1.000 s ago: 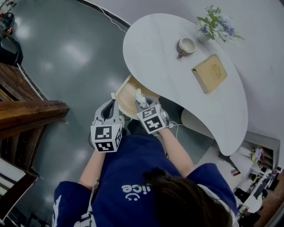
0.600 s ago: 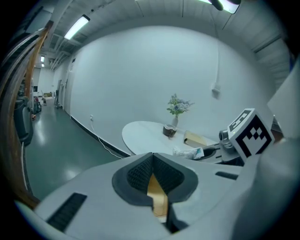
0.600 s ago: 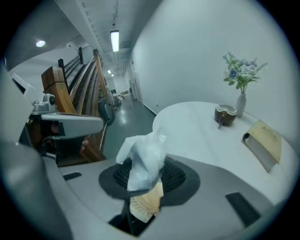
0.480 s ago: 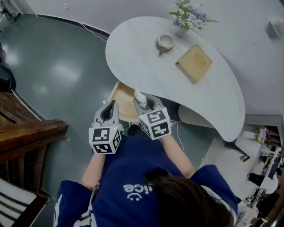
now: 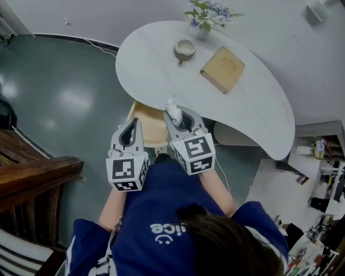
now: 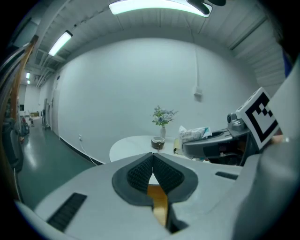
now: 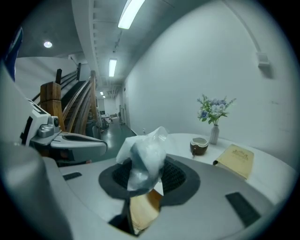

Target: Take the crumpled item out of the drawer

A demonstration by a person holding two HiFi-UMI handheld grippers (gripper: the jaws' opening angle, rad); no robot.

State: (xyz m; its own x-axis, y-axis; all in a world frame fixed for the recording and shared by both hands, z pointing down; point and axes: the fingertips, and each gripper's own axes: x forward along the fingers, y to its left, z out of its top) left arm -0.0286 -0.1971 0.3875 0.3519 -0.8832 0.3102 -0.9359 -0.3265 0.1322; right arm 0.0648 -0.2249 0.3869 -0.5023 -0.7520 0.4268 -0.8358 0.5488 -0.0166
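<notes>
The crumpled wad of white, half-clear plastic [image 5: 173,110] [image 7: 143,158] [image 6: 193,134] is pinched in the right claw [image 5: 176,116] [image 7: 143,177]. The claw's ribbed dark pads press on it from both sides, and most of the wad bulges up above them. From the head view it sits at the near edge of the white kidney-shaped desk [image 5: 259,108] [image 7: 274,174], over the open light-wood drawer [image 5: 151,122] [image 7: 144,212] that juts out from under that edge. In the right gripper view the drawer's pale wood shows below the jaws, with the wad above it and not touching it.

The left claw [image 5: 131,124] [image 6: 152,169] is just beside the right one, also at the desk's near edge and over the drawer. Its jaws are closed pad against pad, with nothing between them.

On the desk top, well apart from the wad, a small brown-and-cream cup [image 5: 184,48] [image 7: 199,146] [image 6: 157,142] stands towards the far edge. A closed tan book [image 5: 222,69] [image 7: 236,161] lies flat near the cup. A slim vase of blue and white flowers [image 5: 207,9] [image 7: 214,112] [image 6: 162,116] stands at the far edge, just beyond the cup.
</notes>
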